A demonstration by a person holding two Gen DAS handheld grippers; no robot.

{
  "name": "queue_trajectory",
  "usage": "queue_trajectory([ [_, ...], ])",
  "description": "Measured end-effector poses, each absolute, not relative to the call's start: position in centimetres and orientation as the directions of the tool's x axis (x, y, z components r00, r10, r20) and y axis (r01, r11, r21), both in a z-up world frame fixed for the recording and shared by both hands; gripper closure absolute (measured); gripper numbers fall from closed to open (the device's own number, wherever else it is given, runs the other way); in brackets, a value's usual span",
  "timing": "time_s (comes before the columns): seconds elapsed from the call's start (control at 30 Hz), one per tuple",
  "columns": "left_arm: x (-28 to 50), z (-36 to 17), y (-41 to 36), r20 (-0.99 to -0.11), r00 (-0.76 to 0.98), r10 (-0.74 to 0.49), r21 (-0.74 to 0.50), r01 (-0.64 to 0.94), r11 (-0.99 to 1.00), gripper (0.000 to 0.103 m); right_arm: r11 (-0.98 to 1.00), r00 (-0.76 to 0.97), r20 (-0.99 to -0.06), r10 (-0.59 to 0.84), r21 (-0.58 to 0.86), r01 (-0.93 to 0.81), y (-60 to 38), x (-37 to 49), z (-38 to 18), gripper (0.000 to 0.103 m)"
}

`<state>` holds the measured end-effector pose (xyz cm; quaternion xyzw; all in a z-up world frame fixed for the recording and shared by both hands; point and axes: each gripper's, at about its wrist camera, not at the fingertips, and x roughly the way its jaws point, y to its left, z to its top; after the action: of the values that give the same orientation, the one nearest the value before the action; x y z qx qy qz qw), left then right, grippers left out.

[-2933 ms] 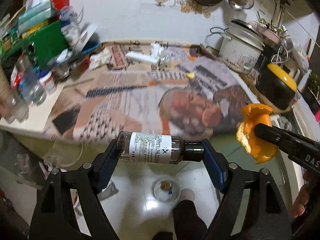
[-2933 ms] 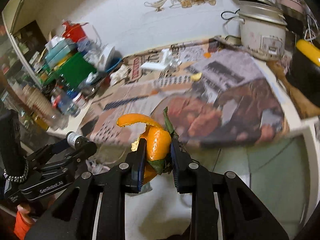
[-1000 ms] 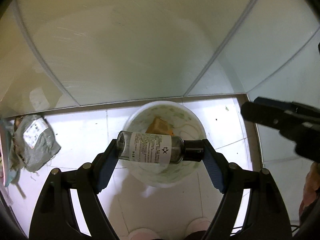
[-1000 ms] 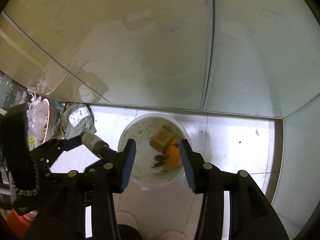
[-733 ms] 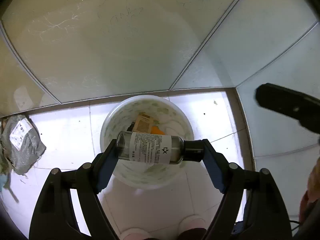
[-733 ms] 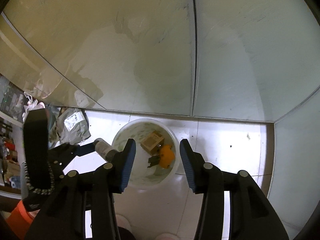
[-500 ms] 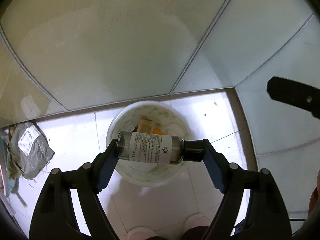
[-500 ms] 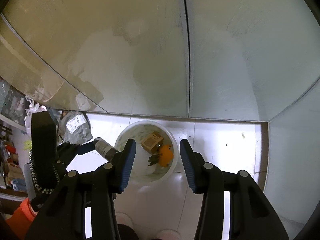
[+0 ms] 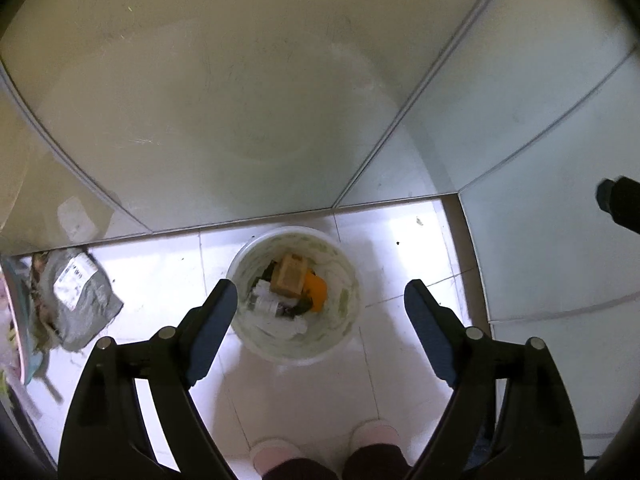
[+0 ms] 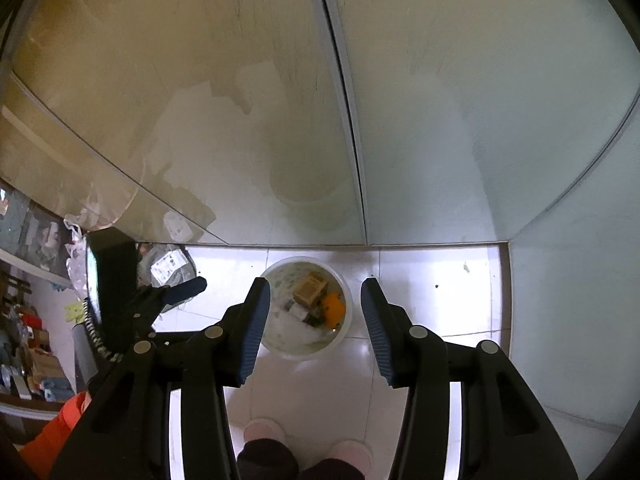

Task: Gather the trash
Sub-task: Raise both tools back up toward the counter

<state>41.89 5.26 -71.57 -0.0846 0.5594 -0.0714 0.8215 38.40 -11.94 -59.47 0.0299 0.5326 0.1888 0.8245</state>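
A white bucket (image 9: pixel 348 322) stands on the white tiled floor below both grippers; it also shows in the right wrist view (image 10: pixel 347 310). Inside lie a small glass bottle (image 9: pixel 267 301), a brown carton (image 9: pixel 290 274) and orange peel (image 9: pixel 316 287). The peel (image 10: pixel 334 308) and carton (image 10: pixel 309 287) show in the right wrist view too. My left gripper (image 9: pixel 320 328) is open and empty above the bucket. My right gripper (image 10: pixel 316 320) is open and empty above it as well. The left gripper also shows in the right wrist view (image 10: pixel 182 290).
Pale glossy cabinet panels (image 9: pixel 240 100) rise behind the bucket. A grey plastic mail bag (image 9: pixel 76 300) lies on the floor at left. Pink slippers (image 9: pixel 376 438) stand just in front of the bucket. Cluttered shelves (image 10: pixel 28 320) are at far left.
My left gripper has opened and the glass bottle has dropped into the bucket. The right gripper let go of the orange peel earlier and stays open, now a bit higher.
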Motion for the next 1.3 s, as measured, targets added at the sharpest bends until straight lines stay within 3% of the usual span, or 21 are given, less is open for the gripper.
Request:
queue_trajectory([
  [0.27,40.2,-60.2,6.2,-0.907,0.393,-0.151,-0.178,-0.032,0.983,0.018,0.927,0.365,-0.863,0.351,0.265,-0.265,-12.5,38.1,-50.4,0.059],
  [0.73,34.1,-28.9,9.5,-0.767,0.640,-0.048,-0.157,-0.115,0.981,0.018,0.940,0.565,-0.770,0.296,0.128,-0.317,-11.6,31.4,-27.5,0.059],
  [1.13,27.8,-10.0,12.0,-0.523,0.852,0.007,-0.062,-0.047,0.997,0.018,0.948,0.767,-0.572,0.290,0.065,-0.311,-9.7,25.9,-13.1,0.059],
  [1.3,25.3,-6.1,12.7,-0.408,0.913,0.001,-0.054,-0.025,0.998,0.014,0.961,0.849,-0.462,0.258,0.036,-0.273,-9.8,24.0,-9.8,0.048],
])
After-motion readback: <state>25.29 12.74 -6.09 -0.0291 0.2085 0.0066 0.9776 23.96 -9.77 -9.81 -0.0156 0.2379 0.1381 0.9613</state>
